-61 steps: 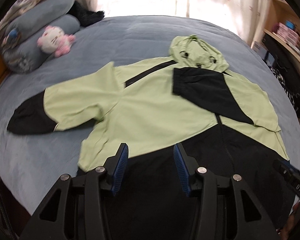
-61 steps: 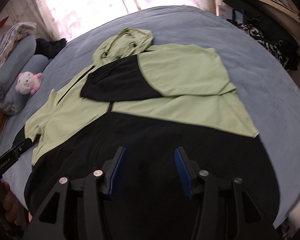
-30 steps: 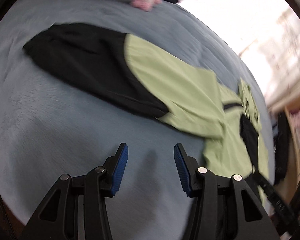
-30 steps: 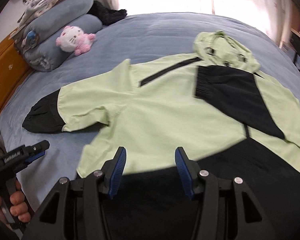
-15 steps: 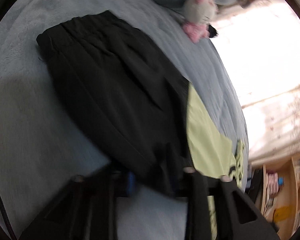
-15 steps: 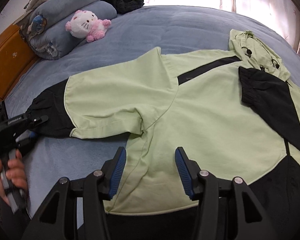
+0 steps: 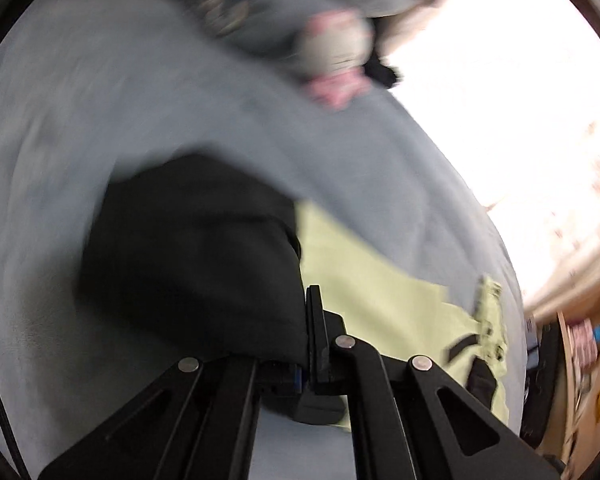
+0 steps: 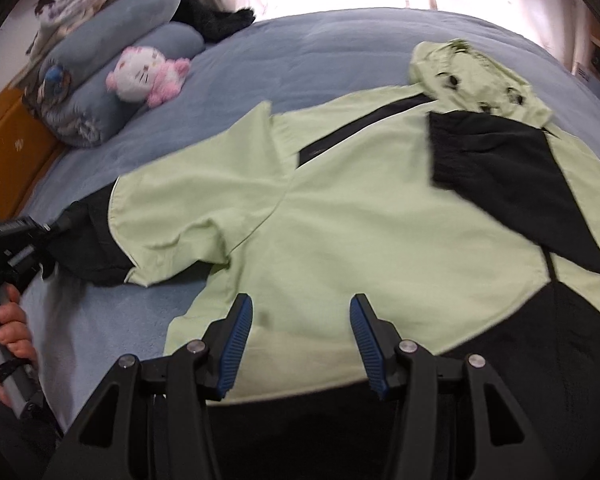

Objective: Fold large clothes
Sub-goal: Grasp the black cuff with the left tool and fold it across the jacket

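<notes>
A light green and black hooded jacket [image 8: 360, 220] lies spread front-up on the blue-grey bed [image 8: 320, 48], its hood [image 8: 472, 76] at the far right. One sleeve is folded across the chest, its black cuff [image 8: 500, 168] near the hood. The other sleeve stretches out to the left. My left gripper [image 7: 310, 300] is shut on that sleeve's black cuff [image 7: 196, 248], which bunches up over the fingers in a blurred view. The right wrist view shows the left gripper [image 8: 56, 224] at this cuff [image 8: 88, 248]. My right gripper [image 8: 300, 320] hovers open over the jacket's lower green panel, nothing between its fingers.
A pink and white plush toy [image 8: 144, 74] leans on stacked grey pillows [image 8: 112, 52] at the far left. A dark bundle [image 8: 216, 20] lies behind them by the bright curtains. An orange wooden panel [image 8: 8, 148] borders the bed's left side. A hand [image 8: 8, 328] holds the left gripper's handle.
The left gripper went from open over the blanket to shut on the black sleeve cuff, and has lifted it. The right gripper drifted slightly over the jacket, still open.
</notes>
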A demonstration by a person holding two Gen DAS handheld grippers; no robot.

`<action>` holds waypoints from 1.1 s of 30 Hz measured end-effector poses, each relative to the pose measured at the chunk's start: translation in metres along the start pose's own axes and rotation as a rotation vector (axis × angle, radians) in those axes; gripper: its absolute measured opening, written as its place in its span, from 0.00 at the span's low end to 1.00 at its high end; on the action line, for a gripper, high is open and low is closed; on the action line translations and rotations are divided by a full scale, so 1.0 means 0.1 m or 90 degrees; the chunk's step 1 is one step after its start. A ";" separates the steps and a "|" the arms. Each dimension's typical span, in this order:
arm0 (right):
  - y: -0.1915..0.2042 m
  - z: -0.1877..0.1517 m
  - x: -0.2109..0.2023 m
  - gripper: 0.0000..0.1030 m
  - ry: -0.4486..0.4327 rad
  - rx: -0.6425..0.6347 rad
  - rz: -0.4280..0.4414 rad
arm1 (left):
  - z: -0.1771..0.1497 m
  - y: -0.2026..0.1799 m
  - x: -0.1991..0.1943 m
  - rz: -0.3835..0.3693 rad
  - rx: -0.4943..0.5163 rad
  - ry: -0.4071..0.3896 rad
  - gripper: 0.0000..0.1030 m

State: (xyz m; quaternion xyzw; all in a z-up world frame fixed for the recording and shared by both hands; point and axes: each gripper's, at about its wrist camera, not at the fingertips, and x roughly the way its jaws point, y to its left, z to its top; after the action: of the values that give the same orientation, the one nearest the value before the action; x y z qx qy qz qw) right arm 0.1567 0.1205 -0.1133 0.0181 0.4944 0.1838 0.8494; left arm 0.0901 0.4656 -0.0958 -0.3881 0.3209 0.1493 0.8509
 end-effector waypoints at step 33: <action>-2.06 -0.58 -0.96 0.50 -0.088 0.215 -0.014 | -2.48 -2.65 0.47 -0.084 0.365 0.313 0.65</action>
State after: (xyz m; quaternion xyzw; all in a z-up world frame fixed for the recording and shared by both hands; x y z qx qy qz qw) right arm 0.1256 -0.1121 -0.1070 0.1678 0.4592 0.0870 0.8680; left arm 0.1519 0.1051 -0.0997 -0.1782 0.5185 -0.0994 0.8304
